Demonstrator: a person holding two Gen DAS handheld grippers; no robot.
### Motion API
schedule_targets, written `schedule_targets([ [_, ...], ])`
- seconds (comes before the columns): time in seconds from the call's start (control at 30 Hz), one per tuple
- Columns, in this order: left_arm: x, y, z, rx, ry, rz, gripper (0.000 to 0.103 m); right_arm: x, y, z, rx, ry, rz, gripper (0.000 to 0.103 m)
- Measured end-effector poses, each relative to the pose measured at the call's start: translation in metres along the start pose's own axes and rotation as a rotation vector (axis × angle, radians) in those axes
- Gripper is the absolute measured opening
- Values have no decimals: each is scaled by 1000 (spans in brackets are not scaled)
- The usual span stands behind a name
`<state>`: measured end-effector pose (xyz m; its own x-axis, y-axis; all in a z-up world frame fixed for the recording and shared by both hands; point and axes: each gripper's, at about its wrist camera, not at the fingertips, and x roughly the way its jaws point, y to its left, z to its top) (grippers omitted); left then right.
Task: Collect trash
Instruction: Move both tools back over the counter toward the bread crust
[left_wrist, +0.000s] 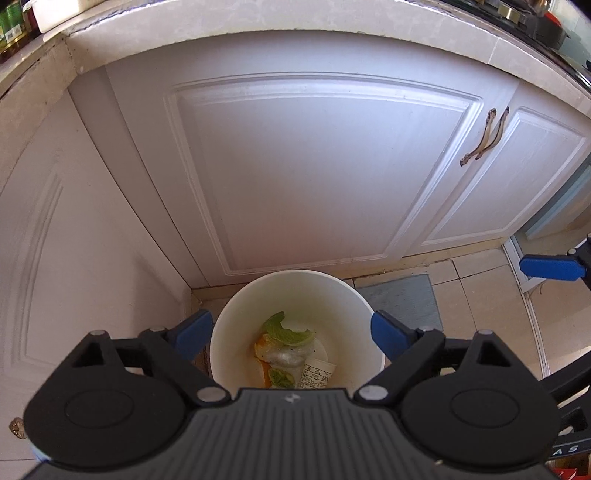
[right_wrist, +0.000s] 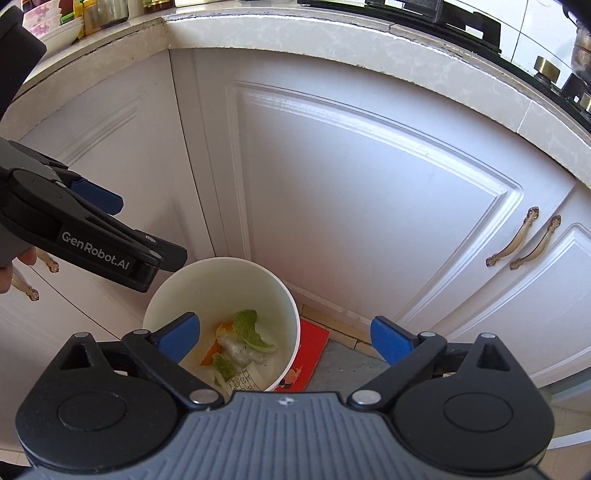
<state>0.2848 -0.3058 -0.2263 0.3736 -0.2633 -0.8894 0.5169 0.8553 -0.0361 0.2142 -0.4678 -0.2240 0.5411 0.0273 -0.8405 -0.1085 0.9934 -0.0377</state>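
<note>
— Trash (left_wrist: 286, 350) sits at the bottom of one white bucket (left_wrist: 295, 291), straight below the left tongs (left_wrist: 293, 334). Count it?

— Two green leaf scraps (left_wrist: 286, 328), one orange peel piece (left_wrist: 260, 349), one whitish lump (left_wrist: 286, 356), one printed paper roll (left_wrist: 316, 374).

— And the left tongs?

— Spread wide, blue pads either side of the bucket rim, nothing between them but air.

— Right tongs (right_wrist: 286, 339)?

— Also spread wide, empty; the bucket lies below their left pad, a red mat (right_wrist: 312, 350) on the floor under the gap.

— Beyond the tips?

— White cabinet doors (right_wrist: 369, 203) under the table (right_wrist: 295, 37), two bronze handles (right_wrist: 524, 240) off right.
</note>
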Motion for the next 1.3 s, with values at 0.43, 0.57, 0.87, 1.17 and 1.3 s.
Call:
schedule_targets([
  [0.43,-50,6,4,-41,-94,26,93,-22,5,16,-59,-32,31,103],
  [0.57,-86,10,2,-47,-153,44,93,-37,11,28,-84,-55,30,103],
  [0.87,-170,44,-10,-111,-234,69,93,-79,31,61,-147,-128,52,103],
  [1.17,-221,88,-42,-207,-256,166,93,-110,77,98,-255,-214,143,103],
  [1.3,-240,112,-65,-271,-262,246,93,-118,104,115,-322,-254,185,103],
])
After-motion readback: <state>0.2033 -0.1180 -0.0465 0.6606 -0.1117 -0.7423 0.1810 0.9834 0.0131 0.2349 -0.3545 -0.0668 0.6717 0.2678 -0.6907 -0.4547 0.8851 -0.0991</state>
